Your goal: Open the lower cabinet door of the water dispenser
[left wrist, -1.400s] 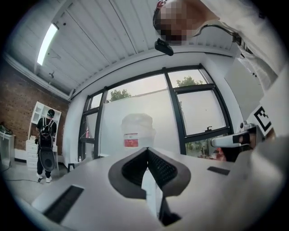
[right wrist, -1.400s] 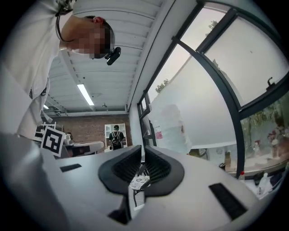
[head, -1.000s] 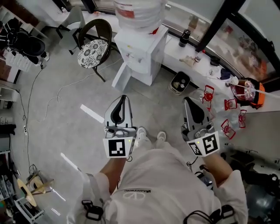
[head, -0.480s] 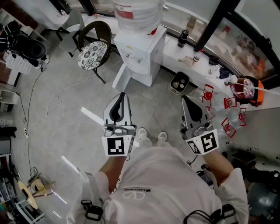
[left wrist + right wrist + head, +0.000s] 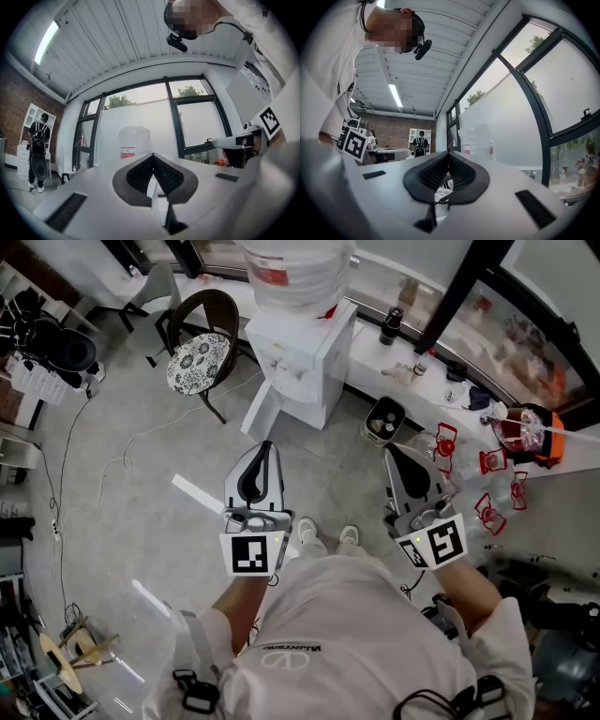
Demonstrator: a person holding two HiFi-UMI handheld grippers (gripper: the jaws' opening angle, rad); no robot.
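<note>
Almost nothing had changed over the last second. The left claw (image 5: 262, 452) and the right claw (image 5: 393, 457) kept their places in front of the person, both pointing towards 12 o'clock. Only the right one had crept a touch towards the top of the head view.

In its own view the left claw (image 5: 153, 155) had its ribbed pads pressed together with nothing between them. The right claw (image 5: 449, 153) was just as tightly together and just as empty.

The water dispenser (image 5: 305, 352) stood at 12 o'clock, well apart from both claws, with a large water bottle (image 5: 295, 263) on top. Its lower cabinet door (image 5: 265, 409) appeared to hang swung out at the unit's 7 o'clock corner. I judged from this that the opening was already done, or nearly so, and that the person stood back at rest.

The floor (image 5: 141, 493) was smooth grey concrete, and a thin cable (image 5: 122, 448) wandered across it at 10 o'clock. A round chair (image 5: 199, 357) with a patterned cushion stood at 11 o'clock, and a small bin (image 5: 384, 418) sat at 1 o'clock, just beside the dispenser. Behind it a white bench (image 5: 370, 352) ran under dark-framed windows (image 5: 469, 287) and carried a dark bottle (image 5: 392, 322) and some clutter too small to name.
</note>
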